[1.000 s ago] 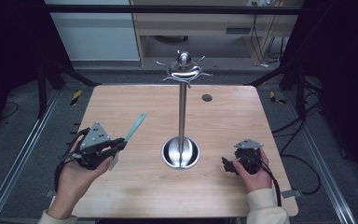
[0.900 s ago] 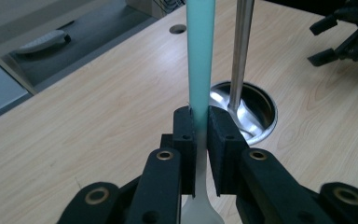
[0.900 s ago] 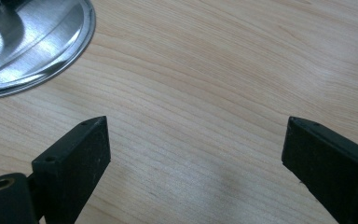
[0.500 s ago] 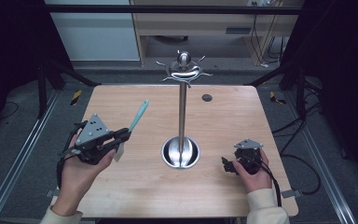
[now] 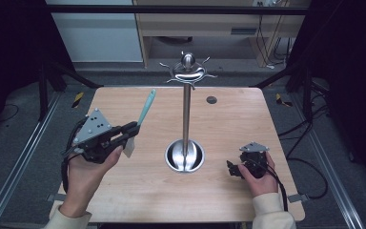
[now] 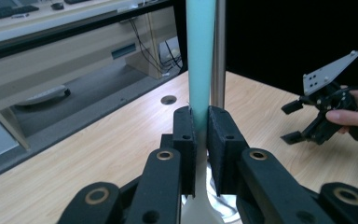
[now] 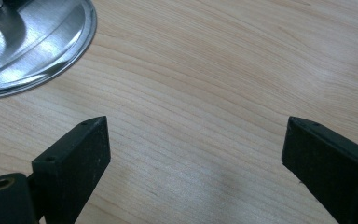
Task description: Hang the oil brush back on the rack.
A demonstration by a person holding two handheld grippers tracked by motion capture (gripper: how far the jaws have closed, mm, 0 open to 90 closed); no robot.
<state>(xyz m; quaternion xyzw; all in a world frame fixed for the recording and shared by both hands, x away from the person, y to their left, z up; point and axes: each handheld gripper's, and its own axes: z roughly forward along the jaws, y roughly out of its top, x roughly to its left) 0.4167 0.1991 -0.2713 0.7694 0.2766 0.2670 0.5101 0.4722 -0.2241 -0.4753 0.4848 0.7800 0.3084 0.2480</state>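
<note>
Left gripper [image 5: 132,128]: held in the person's left hand [image 5: 88,167] at the near left of the table [image 5: 138,200]; jaws pressed together on the utensil, pinching it where the handle narrows toward the pale head; grey three-cornered plate on top, cable trailing back toward the forearm.

Right gripper [image 5: 232,168]: held in the right hand [image 5: 259,176] at the near right; jaws spread wide over bare wood, with nothing between them, as seen in the right gripper view [image 7: 193,154].

Utensil [image 5: 146,108]: clear of the tabletop, clamped low between the black pads; teal handle slanted up and away from the person, tilted toward the stand; whitish head hanging below the jaws, beside the left thumb. In the left gripper view, handle [image 6: 200,56] rising straight up from the pads [image 6: 185,140], just in front of the steel pole.

Stand base [image 5: 174,157]: round polished dish at mid-table, between the two hands and apart from both; its rim [image 7: 86,32] near the right gripper's jaws.

Pole [image 5: 186,109]: upright from the base, slim, steel.

Stand top [image 5: 187,71]: ball knob over a ring of curved hooks, all bare.

Cable hole [image 5: 211,99]: small dark disc in the far part of the table, right of the pole.

Background: pale wooden furniture [image 5: 209,24] beyond the far edge, dark floor around.
</note>
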